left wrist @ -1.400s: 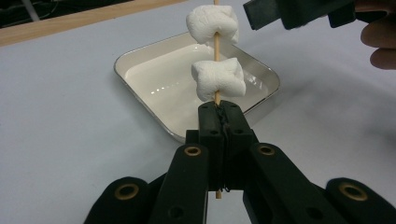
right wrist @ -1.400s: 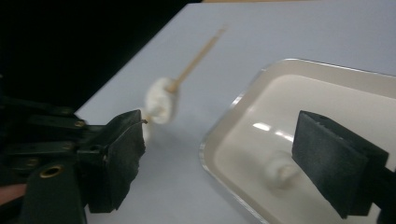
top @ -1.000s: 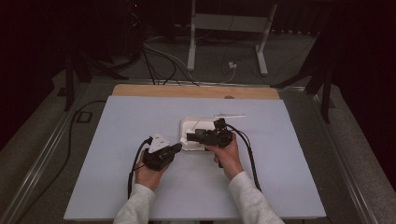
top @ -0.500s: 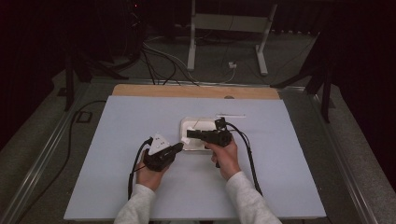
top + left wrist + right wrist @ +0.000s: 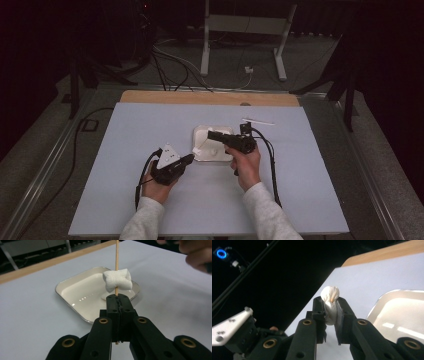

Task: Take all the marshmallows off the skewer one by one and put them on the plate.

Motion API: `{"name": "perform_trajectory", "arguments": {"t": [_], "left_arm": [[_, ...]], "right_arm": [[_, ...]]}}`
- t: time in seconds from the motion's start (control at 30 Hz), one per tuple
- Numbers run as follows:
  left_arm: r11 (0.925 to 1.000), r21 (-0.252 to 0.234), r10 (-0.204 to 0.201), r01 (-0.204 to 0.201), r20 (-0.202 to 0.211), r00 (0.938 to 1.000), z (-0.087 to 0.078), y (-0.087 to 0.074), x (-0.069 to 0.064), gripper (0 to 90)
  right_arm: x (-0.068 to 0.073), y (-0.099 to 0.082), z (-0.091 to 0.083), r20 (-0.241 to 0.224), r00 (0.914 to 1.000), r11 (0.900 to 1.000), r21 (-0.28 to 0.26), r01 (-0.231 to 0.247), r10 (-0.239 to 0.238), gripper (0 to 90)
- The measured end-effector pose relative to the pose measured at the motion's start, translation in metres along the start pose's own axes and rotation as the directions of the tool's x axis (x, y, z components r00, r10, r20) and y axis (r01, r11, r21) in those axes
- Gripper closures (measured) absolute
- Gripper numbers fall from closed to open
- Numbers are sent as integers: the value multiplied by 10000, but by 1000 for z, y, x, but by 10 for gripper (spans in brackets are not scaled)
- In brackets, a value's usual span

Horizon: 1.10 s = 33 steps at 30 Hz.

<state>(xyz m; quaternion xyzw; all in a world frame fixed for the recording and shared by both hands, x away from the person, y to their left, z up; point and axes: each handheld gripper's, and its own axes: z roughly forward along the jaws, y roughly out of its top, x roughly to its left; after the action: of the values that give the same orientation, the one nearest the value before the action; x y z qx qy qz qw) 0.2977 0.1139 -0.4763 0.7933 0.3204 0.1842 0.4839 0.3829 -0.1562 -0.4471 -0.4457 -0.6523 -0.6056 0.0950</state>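
Observation:
My left gripper (image 5: 189, 158) (image 5: 117, 298) is shut on the lower end of a thin wooden skewer (image 5: 116, 255) that stands up out of its jaws. A white marshmallow (image 5: 117, 280) (image 5: 198, 149) is threaded on the skewer just above the jaws. My right gripper (image 5: 210, 134) (image 5: 331, 307) is shut on a second white marshmallow (image 5: 330, 296), squeezed between its pads, with a tan point showing at its top. It hovers over the white plate (image 5: 220, 156) (image 5: 75, 290) (image 5: 402, 315), up by the skewer's far end.
The plate sits mid-table on a pale blue sheet (image 5: 125, 150). A thin white strip (image 5: 257, 121) lies behind it to the right. A wooden edge (image 5: 200, 97) borders the far side. Cables trail from both grippers toward the near edge.
My right gripper has shifted slightly up and away over the plate. The left gripper has barely moved.

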Motion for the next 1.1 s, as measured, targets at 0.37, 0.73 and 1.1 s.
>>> {"name": "perform_trajectory", "arguments": {"t": [0.37, 0.73, 1.1], "left_arm": [[9980, 360, -504, 522, -484, 9976, 2, -4, 8, 900], [9968, 397, -671, 693, -551, 9962, 3, -4, 8, 900], [9958, 529, -720, 746, -493, 9962, 7, -4, 7, 900]], "right_arm": [[-3, 27, -38, 1382, 9843, 9931, -250, 1142, -1097, 805], [-24, 5, -18, 2510, 9557, 9846, 1203, 1266, -1536, 768], [-35, -15, 9, 3401, 9136, 9547, 2658, 1340, -2229, 619]]}}
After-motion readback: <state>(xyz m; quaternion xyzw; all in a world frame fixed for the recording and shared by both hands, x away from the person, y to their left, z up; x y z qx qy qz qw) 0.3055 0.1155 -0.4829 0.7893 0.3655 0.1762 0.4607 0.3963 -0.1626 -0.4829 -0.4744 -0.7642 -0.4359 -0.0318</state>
